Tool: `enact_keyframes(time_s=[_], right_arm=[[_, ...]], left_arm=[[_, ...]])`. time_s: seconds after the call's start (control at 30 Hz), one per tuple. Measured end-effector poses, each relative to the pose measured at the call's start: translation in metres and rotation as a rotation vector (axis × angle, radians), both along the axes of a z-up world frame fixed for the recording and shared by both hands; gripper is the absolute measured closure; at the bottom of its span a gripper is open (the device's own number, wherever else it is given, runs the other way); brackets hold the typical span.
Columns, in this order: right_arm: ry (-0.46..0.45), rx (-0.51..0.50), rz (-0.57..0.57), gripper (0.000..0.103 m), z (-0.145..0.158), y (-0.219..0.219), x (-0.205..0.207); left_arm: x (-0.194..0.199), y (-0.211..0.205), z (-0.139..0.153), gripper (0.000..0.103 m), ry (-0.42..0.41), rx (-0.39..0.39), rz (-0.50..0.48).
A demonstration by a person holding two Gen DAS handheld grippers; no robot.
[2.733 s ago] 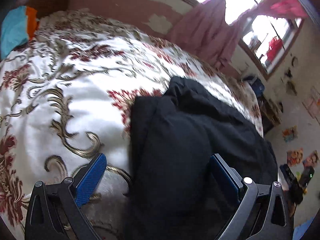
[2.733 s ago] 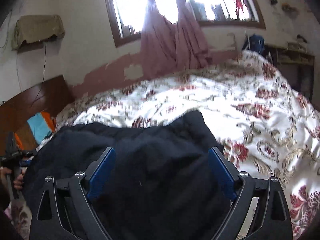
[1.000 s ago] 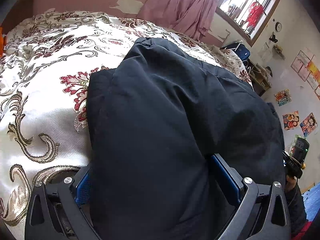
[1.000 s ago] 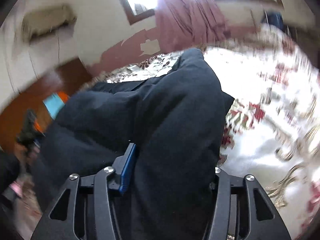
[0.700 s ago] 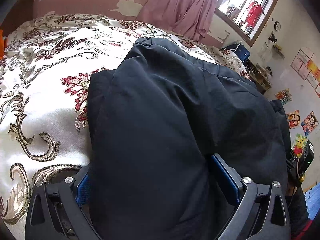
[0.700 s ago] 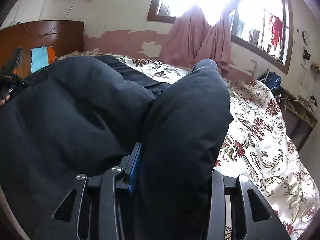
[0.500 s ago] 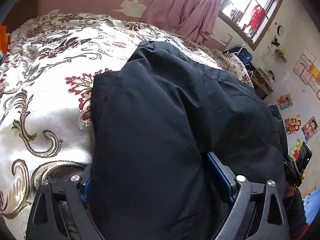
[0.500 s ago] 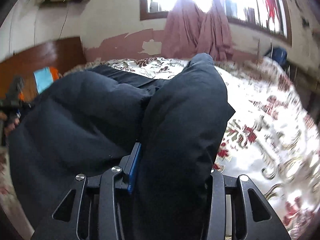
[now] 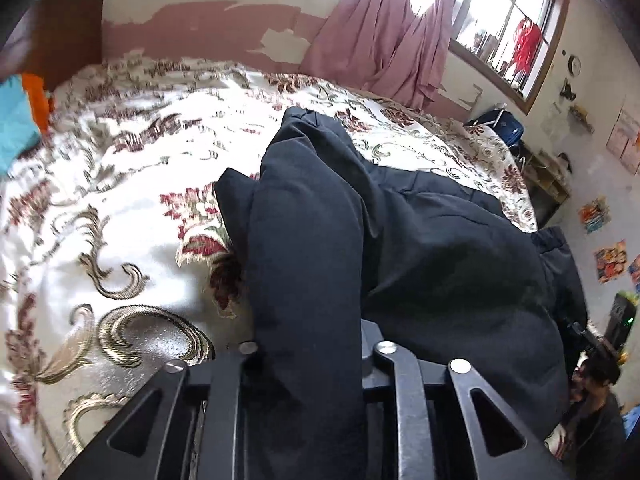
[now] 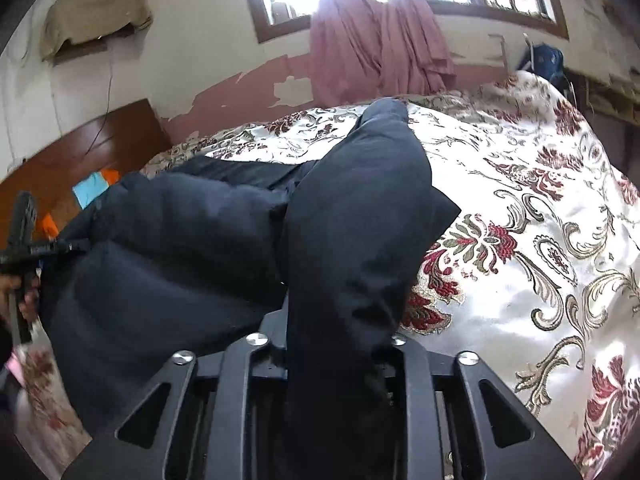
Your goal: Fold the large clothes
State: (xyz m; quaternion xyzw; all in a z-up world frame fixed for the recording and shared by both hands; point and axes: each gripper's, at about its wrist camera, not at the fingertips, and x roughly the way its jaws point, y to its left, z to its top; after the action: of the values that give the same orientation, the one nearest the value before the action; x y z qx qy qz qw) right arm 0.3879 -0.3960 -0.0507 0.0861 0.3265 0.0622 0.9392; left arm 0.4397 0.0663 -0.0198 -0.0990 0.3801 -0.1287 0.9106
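1. While the left wrist view looks forward along the tool, the left gripper (image 9: 306, 344) has its fingers drawn narrow on a thick ridge of the bulky black padded garment (image 9: 420, 248), the pads hidden in the cloth.
2. That garment lies bunched on the shiny cream bedspread with red and gold floral scrolls (image 9: 120, 208), near the bed's close edge, with one long part running away toward the pink curtains (image 9: 384, 44).
3. At the right edge of this view the other black handheld tool (image 9: 588, 336) shows at the garment's far side.
4. From the right wrist view, the right gripper (image 10: 340, 344) likewise pinches a raised fold of the same garment (image 10: 168, 248), its fingers close together around the fabric.
5. Bare bedspread (image 10: 540, 208) spreads to the right of the fold.
6. Judging by the lumpy, uneven heap, the fold seems at an early stage: both edges are held, but no flat, squared layer is laid yet, and smoothing remains.
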Motion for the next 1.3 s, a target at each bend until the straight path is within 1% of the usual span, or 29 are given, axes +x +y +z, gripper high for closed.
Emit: enact_keyframes(time_s=[0.1,0.23,0.33,0.43,0.53,0.63,0.73,0.83,0.97,1.03,1.1,1.13,1.17,1.2,1.27,1.3], right_arm=[[-0.003,-0.001,-0.006,0.089,0.017,0.004,-0.002],[-0.051,-0.005,0.012,0.090,0.044,0.013,-0.010],[-0.089,-0.022,0.033,0.090,0.064,0.023,-0.019],[-0.121,-0.018,0.047,0.090,0.082,0.029,-0.029],[-0.142,-0.015,0.066,0.090,0.099,0.039,-0.040],[-0.148,-0.033,0.080,0.090,0.106,0.047,-0.051],[-0.142,-0.042,0.087,0.090,0.106,0.052,-0.058],[-0.130,-0.057,0.084,0.090,0.097,0.056,-0.063],[-0.088,-0.066,0.065,0.090,0.068,0.056,-0.059],[-0.064,-0.097,0.040,0.089,0.049,0.056,-0.053],[-0.035,-0.104,0.007,0.086,0.032,0.051,-0.047],[-0.018,-0.087,-0.008,0.082,0.026,0.046,-0.044],[-0.006,-0.070,-0.017,0.079,0.024,0.043,-0.043],[0.004,-0.050,-0.022,0.077,0.021,0.039,-0.042],[0.022,-0.052,-0.035,0.065,0.019,0.037,-0.041],[0.035,-0.067,-0.043,0.062,0.018,0.038,-0.040]], left_arm=[[-0.008,-0.005,0.019,0.087,-0.027,0.011,-0.003],[-0.023,-0.010,0.048,0.088,-0.077,0.039,-0.028],[-0.034,-0.006,0.064,0.089,-0.098,0.033,-0.025],[-0.048,0.004,0.081,0.089,-0.127,0.029,-0.016],[-0.063,0.014,0.093,0.089,-0.139,0.022,-0.003],[-0.078,0.023,0.098,0.089,-0.143,0.022,0.004],[-0.091,0.024,0.095,0.089,-0.140,0.040,0.005],[-0.097,0.025,0.085,0.088,-0.132,0.047,0.009],[-0.093,0.027,0.056,0.088,-0.090,0.039,0.020],[-0.088,0.028,0.035,0.088,-0.060,0.039,0.035],[-0.084,0.031,0.020,0.086,-0.050,0.052,0.063],[-0.082,0.036,0.015,0.083,-0.044,0.038,0.074],[-0.079,0.042,0.011,0.078,-0.033,0.009,0.079],[-0.077,0.048,0.008,0.076,-0.017,-0.024,0.088],[-0.075,0.054,0.003,0.067,0.009,-0.051,0.101],[-0.074,0.056,0.001,0.065,0.019,-0.054,0.106]])
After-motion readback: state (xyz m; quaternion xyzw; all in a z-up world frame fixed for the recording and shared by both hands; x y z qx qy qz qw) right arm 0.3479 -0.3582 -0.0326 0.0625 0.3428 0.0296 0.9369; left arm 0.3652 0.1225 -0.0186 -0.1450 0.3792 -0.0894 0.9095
